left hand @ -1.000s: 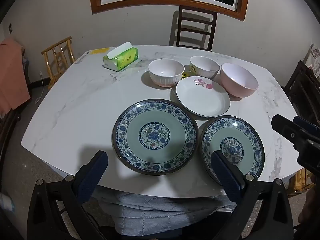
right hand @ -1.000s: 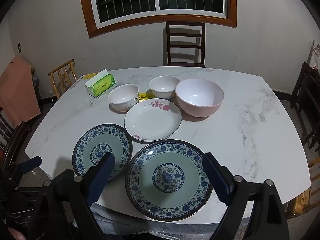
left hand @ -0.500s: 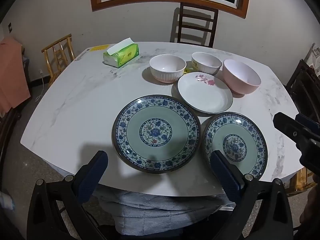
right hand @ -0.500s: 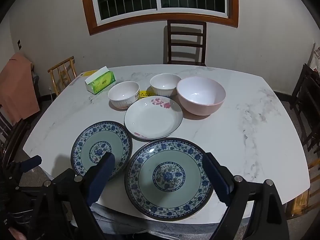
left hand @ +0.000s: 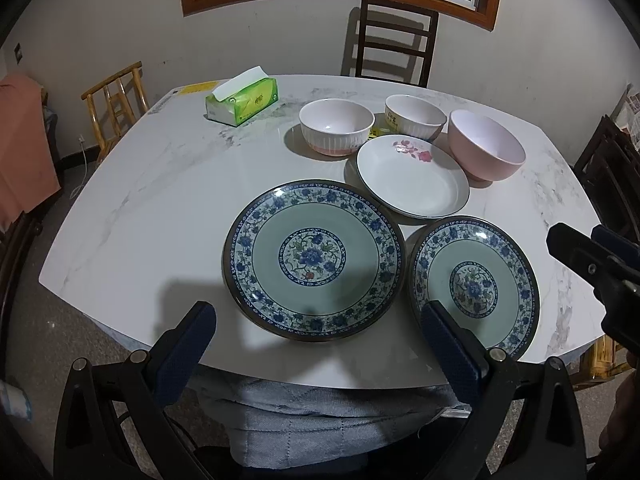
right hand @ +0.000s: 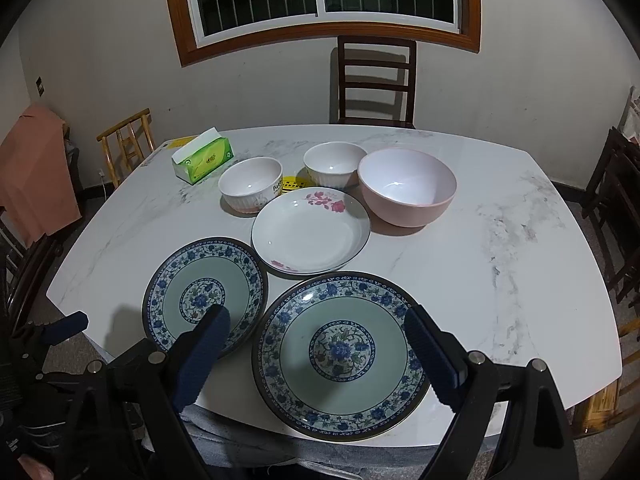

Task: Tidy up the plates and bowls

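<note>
Two blue-patterned plates lie side by side at the near edge of the marble table (left hand: pixel 152 208): the left one (left hand: pixel 314 258) (right hand: pixel 204 296) and the right one (left hand: pixel 474 288) (right hand: pixel 340 354). Behind them sits a white plate with pink flowers (left hand: pixel 412 178) (right hand: pixel 310 232). Further back stand two ribbed white bowls (left hand: pixel 336 126) (left hand: pixel 414 116) and a larger pink bowl (left hand: pixel 486 150) (right hand: pixel 406 186). My left gripper (left hand: pixel 318 316) hangs open and empty over the table's near edge, in front of the left plate. My right gripper (right hand: pixel 316 316) is open and empty before the right plate.
A green tissue box (left hand: pixel 242 102) stands at the table's back left. A dark chair (right hand: pixel 374 80) is behind the table, a wooden chair (left hand: pixel 116 98) at the left, and dark chairs (right hand: pixel 616 208) at the right. A grey quilted lap (left hand: pixel 320 416) lies under the near edge.
Both views have drifted slightly, so the dishes sit a little higher in the left view. No dish has moved. Both grippers stay open and empty.
</note>
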Motion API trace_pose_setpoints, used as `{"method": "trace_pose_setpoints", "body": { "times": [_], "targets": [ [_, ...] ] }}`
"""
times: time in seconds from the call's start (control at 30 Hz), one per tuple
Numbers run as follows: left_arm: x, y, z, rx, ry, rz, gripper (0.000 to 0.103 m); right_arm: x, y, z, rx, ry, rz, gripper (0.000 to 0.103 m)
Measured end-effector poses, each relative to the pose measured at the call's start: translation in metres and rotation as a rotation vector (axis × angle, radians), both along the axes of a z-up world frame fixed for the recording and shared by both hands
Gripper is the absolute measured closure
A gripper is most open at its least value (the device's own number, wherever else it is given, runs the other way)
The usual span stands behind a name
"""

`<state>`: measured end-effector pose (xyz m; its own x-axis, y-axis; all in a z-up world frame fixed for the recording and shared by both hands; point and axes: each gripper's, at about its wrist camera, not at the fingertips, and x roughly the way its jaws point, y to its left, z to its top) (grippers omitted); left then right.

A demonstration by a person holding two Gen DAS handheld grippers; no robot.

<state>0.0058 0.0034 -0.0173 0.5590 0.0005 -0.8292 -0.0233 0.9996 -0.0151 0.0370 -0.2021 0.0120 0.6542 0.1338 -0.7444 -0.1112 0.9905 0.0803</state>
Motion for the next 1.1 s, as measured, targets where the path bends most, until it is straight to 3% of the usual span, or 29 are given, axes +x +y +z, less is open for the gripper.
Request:
{"method": "trace_pose_setpoints", "body": {
  "times": [1.1],
  "targets": [
    [-0.0001, 0.0024, -0.0074, 0.003, 0.017, 0.007, 0.003, 0.0001, 0.0031, -0.0011, -0.002, 0.008, 0.004, 0.012]
  ]
}}
